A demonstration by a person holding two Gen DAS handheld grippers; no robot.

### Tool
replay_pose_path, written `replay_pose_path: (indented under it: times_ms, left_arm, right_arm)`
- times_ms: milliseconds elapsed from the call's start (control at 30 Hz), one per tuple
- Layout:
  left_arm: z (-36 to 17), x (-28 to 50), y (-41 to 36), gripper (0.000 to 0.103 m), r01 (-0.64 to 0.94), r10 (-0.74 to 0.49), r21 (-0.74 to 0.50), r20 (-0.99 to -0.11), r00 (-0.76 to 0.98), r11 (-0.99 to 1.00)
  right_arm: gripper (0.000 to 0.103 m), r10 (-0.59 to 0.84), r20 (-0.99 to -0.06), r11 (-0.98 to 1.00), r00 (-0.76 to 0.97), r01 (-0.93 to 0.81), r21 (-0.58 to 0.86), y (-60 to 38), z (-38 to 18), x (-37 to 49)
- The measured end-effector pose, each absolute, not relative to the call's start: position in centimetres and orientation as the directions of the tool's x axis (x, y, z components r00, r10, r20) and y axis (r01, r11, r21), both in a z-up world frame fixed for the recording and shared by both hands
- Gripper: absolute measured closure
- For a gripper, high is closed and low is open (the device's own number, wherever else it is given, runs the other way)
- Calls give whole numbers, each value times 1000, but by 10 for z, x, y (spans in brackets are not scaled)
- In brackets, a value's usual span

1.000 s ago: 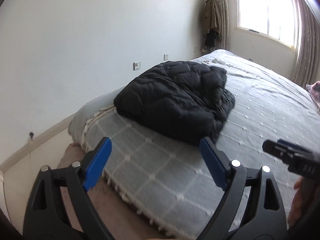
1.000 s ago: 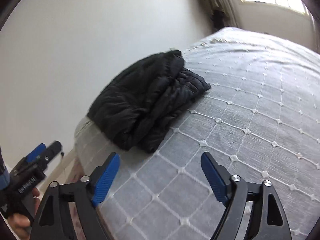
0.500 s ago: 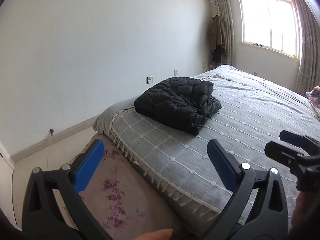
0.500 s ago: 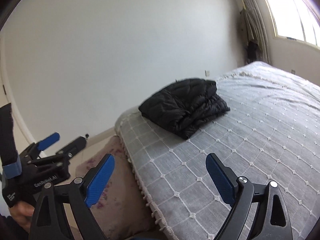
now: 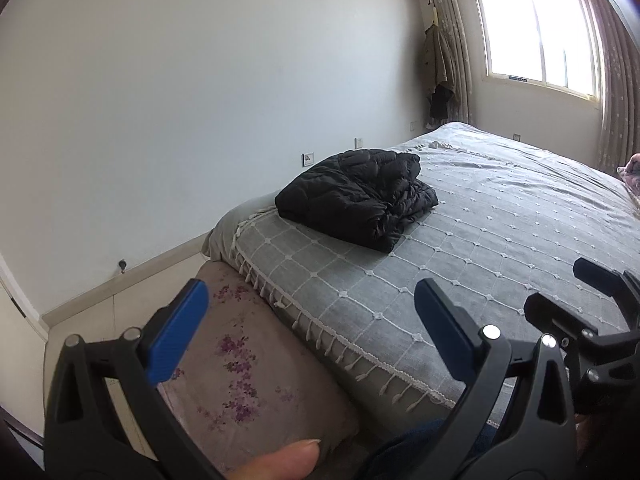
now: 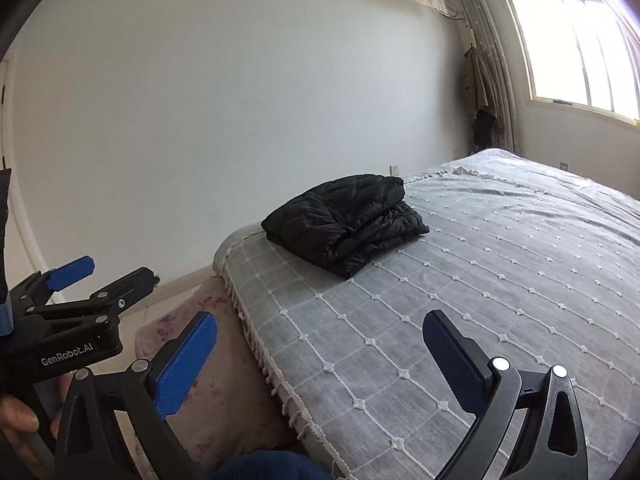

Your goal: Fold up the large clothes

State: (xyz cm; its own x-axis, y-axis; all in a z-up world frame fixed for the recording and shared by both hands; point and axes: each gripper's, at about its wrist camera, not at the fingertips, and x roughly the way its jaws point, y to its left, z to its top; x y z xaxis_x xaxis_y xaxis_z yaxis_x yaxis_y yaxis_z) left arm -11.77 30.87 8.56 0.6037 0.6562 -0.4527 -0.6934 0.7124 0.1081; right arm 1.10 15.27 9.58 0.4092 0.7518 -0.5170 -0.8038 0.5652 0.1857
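On the near left corner of the bed (image 5: 500, 216), close to the fringed edge of the grey checked bedspread (image 6: 460, 280), the black quilted down jacket (image 5: 356, 200) lies in a compact folded bundle, its layers stacked and one rounded fold edge facing the cameras. Both tools are well apart from it: the left gripper (image 5: 310, 328) hangs with its blue pads spread wide and nothing between them, out over the floral mattress side (image 5: 240, 360), and the right gripper (image 6: 320, 354) is likewise wide open and empty, over the bedspread's edge. Each shows in the other's view at the frame edge.

Judging by the tidy bundle, the fold looks finished or nearly so. If any step remains, it is a final check: the puffy filling tends to spring layers apart, so pressing flat along the top with closed pads, rather than pinching one layer, would keep the stack from sliding open. Nothing suggests that more lifting is needed.
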Motion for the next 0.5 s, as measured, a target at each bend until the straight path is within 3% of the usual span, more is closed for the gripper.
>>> replay_pose_path:
  times_ms: [500]
  left_arm:
    - [74,-109,302,1,-681,637,113,-490,595,724]
  right_arm:
    - [0,709,-522,619,475,-774,136,146,88,5]
